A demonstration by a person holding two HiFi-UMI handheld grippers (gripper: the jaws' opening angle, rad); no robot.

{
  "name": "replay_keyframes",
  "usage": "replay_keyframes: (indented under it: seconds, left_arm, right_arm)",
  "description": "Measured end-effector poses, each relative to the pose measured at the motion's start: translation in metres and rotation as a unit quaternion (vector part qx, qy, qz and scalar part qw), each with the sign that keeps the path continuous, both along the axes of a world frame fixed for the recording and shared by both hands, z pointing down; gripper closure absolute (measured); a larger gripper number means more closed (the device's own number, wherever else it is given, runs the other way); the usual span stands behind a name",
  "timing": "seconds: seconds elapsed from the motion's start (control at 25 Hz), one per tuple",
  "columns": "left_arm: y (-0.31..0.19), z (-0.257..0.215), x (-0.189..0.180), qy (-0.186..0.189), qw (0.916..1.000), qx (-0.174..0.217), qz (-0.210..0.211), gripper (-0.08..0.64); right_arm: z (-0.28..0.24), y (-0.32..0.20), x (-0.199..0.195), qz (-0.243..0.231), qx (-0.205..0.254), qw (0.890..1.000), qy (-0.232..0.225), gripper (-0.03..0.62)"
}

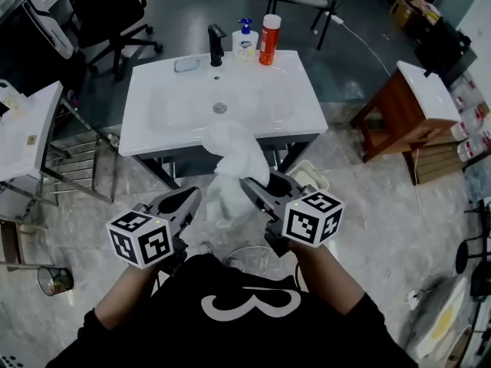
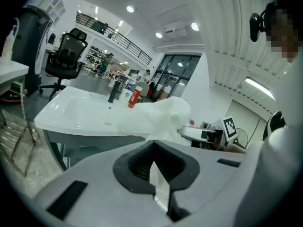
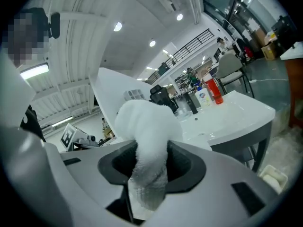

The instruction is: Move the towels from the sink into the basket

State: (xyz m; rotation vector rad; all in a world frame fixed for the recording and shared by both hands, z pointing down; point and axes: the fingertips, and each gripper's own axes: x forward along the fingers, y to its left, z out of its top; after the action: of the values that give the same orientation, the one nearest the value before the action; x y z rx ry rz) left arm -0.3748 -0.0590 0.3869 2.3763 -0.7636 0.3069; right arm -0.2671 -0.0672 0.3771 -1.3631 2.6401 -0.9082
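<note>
Both arms reach out in front of the person's body, side by side, and the two tongs point toward the sink (image 1: 146, 140) and a little bit down. The left gripper (image 1: 184, 203) is clamped on a thin flap of the towel (image 1: 230, 156). The right gripper (image 1: 257, 190) is squeezed on a thick, bunched-up part of the same towel. There is one towel, and it is white, soft and fluffy. It hangs in a crumpled lump between the two tongs, up in the air just in front of the sink's front edge. Each of the tongs has one cube with black and white squares on it. The sink is white, smooth and shiny, shaped like a flat box with a round drain hole (image 1: 220, 107) in the middle. At the back of it stand one black tap (image 1: 216, 44) and two bottles: a white pump bottle (image 1: 245, 41) and a tall orange bottle (image 1: 268, 39). Off to the right stands one brown wooden stool (image 1: 406, 106) with a white top
</note>
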Motion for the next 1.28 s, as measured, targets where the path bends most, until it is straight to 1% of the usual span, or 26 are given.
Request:
replay_keyframes:
  seconds: [0.24,0.4,0.6,0.8,1.0,1.28]
  left_arm:
    - [0.03,-0.008,0.052,-0.002,0.9981,0.017,0.059,0.555]
    - [0.049,-0.013,0.082,-0.001,0.9952,0.028,0.094,0.554]
    - [0.064,-0.015,0.114,0.004,0.9902,0.029,0.137,0.555]
    - [0.073,-0.012,0.144,0.007,0.9827,0.024,0.183,0.554]
    - [0.071,-0.003,0.171,0.011,0.9766,0.013,0.214,0.555]
    - [0.039,0.024,0.214,0.008,0.9674,-0.015,0.253,0.555]
  right_arm:
    - [-0.001,0.047,0.051,0.051,0.0,0.999,-0.003,0.431]
    - [0.002,0.076,0.085,0.087,-0.009,0.996,-0.008,0.431]
    - [0.004,0.102,0.119,0.137,-0.015,0.99,-0.006,0.431]
    - [0.007,0.12,0.153,0.193,-0.022,0.981,-0.01,0.431]
    - [0.019,0.129,0.186,0.241,-0.037,0.97,-0.011,0.431]
    - [0.044,0.11,0.239,0.304,-0.065,0.95,-0.02,0.431]
